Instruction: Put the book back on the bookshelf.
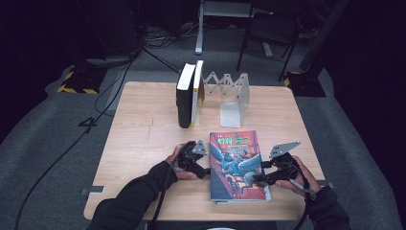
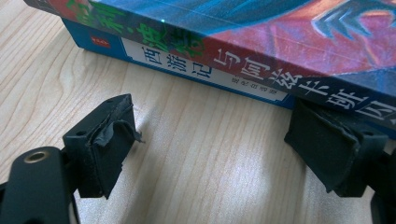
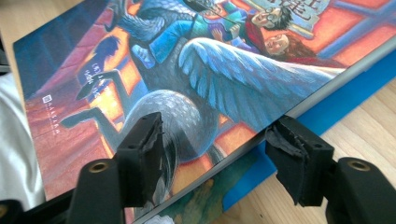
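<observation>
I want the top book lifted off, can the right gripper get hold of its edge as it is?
Probably yes: the right gripper has its jaws open astride the top book's edge, nothing between.

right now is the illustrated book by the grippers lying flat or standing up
Lying flat. The illustrated book rests cover up on a blue book, on the table, unlike the two upright books behind.
</observation>
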### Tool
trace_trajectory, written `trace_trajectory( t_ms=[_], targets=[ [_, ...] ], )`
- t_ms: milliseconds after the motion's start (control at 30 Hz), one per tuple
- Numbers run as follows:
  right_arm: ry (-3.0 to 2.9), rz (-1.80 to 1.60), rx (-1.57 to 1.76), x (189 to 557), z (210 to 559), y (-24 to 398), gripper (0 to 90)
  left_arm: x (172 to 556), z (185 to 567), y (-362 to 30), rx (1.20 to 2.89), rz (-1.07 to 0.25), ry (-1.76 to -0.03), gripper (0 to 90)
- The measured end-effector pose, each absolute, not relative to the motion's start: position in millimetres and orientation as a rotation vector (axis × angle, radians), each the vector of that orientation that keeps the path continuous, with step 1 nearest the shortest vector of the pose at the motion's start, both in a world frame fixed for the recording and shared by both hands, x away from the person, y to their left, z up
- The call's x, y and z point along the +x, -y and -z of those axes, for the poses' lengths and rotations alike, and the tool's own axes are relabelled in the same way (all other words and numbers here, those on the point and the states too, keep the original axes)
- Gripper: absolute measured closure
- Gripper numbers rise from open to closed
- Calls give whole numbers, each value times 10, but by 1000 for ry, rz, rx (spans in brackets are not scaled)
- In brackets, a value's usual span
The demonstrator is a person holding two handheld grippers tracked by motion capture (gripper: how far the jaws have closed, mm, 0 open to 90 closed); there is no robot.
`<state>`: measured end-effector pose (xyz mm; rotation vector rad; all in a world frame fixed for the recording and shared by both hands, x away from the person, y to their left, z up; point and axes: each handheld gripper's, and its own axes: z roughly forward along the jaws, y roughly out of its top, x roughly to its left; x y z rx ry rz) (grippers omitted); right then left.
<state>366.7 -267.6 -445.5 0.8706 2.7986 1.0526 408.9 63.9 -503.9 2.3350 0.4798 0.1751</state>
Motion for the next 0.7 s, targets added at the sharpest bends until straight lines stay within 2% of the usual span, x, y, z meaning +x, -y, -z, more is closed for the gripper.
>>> trace_trajectory(
  t_ms=[400, 533, 567, 633, 700],
  targets=[
    [-2747, -1198, 867, 3738, 4430, 2647, 480, 4088, 5039, -639, 2335, -177, -481, 156],
    [-2718, -1235, 849, 3739, 4408, 2653, 598, 4089, 5039, -639, 2336, -177, -481, 156],
    [-2718, -1235, 849, 3739, 4408, 2653, 598, 4089, 5039, -639, 2336, -177, -481, 155],
    [-2701, -1288, 830, 3745, 4390, 2658, 700, 4092, 5037, -641, 2337, -177, -482, 155],
    [-2699, -1298, 800, 3738, 4374, 2643, 743, 4112, 5029, -654, 2334, -181, -497, 172]
  ],
)
